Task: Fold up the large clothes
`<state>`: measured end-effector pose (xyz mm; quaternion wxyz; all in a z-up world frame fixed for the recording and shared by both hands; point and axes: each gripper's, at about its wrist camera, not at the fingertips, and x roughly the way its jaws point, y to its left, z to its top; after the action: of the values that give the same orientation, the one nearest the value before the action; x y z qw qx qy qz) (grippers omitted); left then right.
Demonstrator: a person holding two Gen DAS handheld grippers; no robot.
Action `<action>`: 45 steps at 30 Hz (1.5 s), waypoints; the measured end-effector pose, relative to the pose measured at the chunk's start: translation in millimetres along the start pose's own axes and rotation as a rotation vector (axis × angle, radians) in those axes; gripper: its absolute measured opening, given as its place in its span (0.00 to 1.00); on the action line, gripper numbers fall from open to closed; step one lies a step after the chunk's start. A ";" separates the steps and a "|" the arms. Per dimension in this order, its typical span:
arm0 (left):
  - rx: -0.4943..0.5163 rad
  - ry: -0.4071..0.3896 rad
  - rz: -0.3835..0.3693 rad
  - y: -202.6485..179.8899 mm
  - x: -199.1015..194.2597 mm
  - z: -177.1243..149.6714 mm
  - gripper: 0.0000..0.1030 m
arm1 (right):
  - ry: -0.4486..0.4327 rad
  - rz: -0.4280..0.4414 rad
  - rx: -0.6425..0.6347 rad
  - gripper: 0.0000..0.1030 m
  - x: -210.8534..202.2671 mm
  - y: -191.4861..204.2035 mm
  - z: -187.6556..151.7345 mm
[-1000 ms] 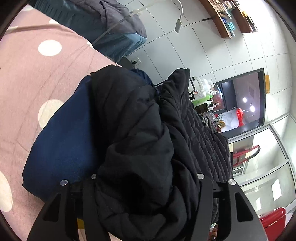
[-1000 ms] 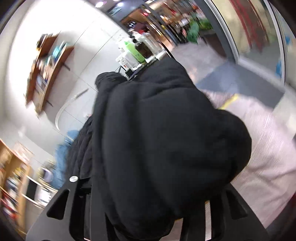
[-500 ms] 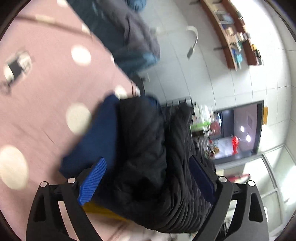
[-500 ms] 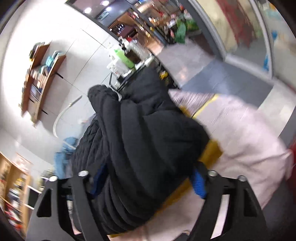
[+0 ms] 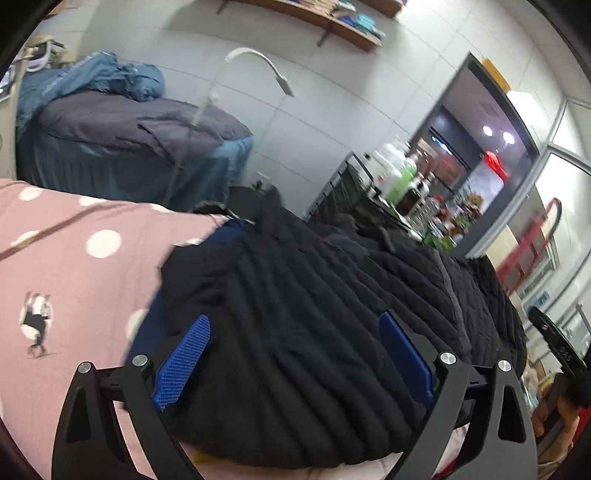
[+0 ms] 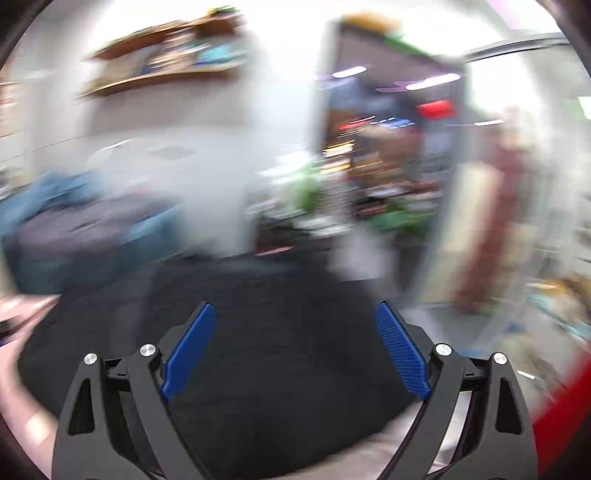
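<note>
A black quilted jacket (image 5: 314,325) lies bunched on a pink polka-dot bed cover (image 5: 74,266), over a folded navy garment (image 5: 225,236). My left gripper (image 5: 293,332) is open, its blue pads (image 5: 183,362) spread on either side of the jacket's near edge, holding nothing. In the heavily blurred right wrist view, my right gripper (image 6: 295,328) is open too, blue pads (image 6: 400,350) wide apart above the dark jacket (image 6: 258,350).
A bed with blue and grey bedding (image 5: 122,129) stands behind, with a white gooseneck lamp (image 5: 266,70). A black cart with bottles (image 5: 391,177) stands past the jacket. Wall shelves (image 5: 332,22) hang above. A person's hand (image 5: 554,417) shows at lower right.
Both grippers have opened and let go of the black jacket, which now lies on the bed cover. Both have drawn back and tilted up; the right view is blurred with motion.
</note>
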<state>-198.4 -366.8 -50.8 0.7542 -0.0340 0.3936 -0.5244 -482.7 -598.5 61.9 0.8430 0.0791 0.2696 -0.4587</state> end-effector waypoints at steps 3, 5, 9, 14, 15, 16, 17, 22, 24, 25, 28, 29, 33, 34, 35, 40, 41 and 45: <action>0.049 0.040 0.058 -4.5 21.6 -1.3 0.94 | 0.068 0.075 0.001 0.86 40.5 -13.0 -0.6; 0.065 0.087 0.100 4.8 36.7 -6.0 0.94 | 0.200 0.092 0.102 0.87 82.2 -47.6 -13.3; -0.038 0.193 -0.017 35.6 64.7 -12.1 0.95 | 0.266 0.262 0.395 0.87 130.6 -116.7 -42.2; 0.005 0.188 0.039 29.4 71.8 -15.3 0.95 | 0.287 0.238 0.415 0.90 138.7 -115.7 -45.9; 0.002 0.188 0.043 30.3 70.7 -15.7 0.95 | 0.289 0.218 0.378 0.93 139.3 -108.3 -44.2; -0.009 0.187 0.038 32.1 66.5 -16.1 0.95 | 0.286 0.181 0.337 0.94 137.2 -100.4 -44.2; -0.024 0.184 0.033 35.1 62.5 -16.3 0.95 | 0.277 0.155 0.316 0.94 134.9 -94.5 -44.1; -0.002 0.171 0.096 29.6 46.7 -16.0 0.94 | 0.221 0.062 0.352 0.94 104.1 -78.2 -37.2; 0.033 0.132 0.170 22.7 30.9 -15.8 0.94 | 0.188 0.067 0.351 0.94 79.0 -67.4 -33.3; 0.050 0.108 0.203 18.7 26.0 -15.1 0.94 | 0.169 0.086 0.346 0.94 65.2 -61.7 -32.8; 0.151 0.010 0.306 -4.2 2.3 -10.8 0.94 | 0.176 0.108 0.319 0.94 32.3 -44.5 -30.6; 0.197 -0.020 0.347 -14.6 -5.6 -10.4 0.94 | 0.185 0.121 0.309 0.94 27.0 -39.4 -29.2; 0.307 -0.001 0.382 -52.2 -20.7 -9.9 0.94 | 0.254 0.166 0.193 0.94 2.0 -5.3 -27.0; 0.306 0.009 0.366 -57.4 -22.5 -10.3 0.94 | 0.271 0.162 0.141 0.94 -4.9 5.8 -28.3; 0.303 0.025 0.354 -63.4 -24.8 -12.3 0.94 | 0.282 0.158 0.105 0.94 -9.2 14.4 -28.6; 0.371 0.175 0.407 -90.3 -16.0 -33.9 0.94 | 0.362 0.108 -0.043 0.94 -21.9 47.0 -44.9; 0.402 0.197 0.436 -94.4 -13.7 -40.2 0.94 | 0.372 0.087 -0.072 0.94 -23.9 50.9 -49.1; 0.427 0.261 0.453 -102.6 -14.6 -60.4 0.94 | 0.403 0.030 -0.159 0.94 -28.1 58.7 -64.9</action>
<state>-316.9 -379.0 -36.7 0.7850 0.2804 0.3657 -0.4139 -471.7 -520.0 15.3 0.7825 0.1064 0.4667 -0.3983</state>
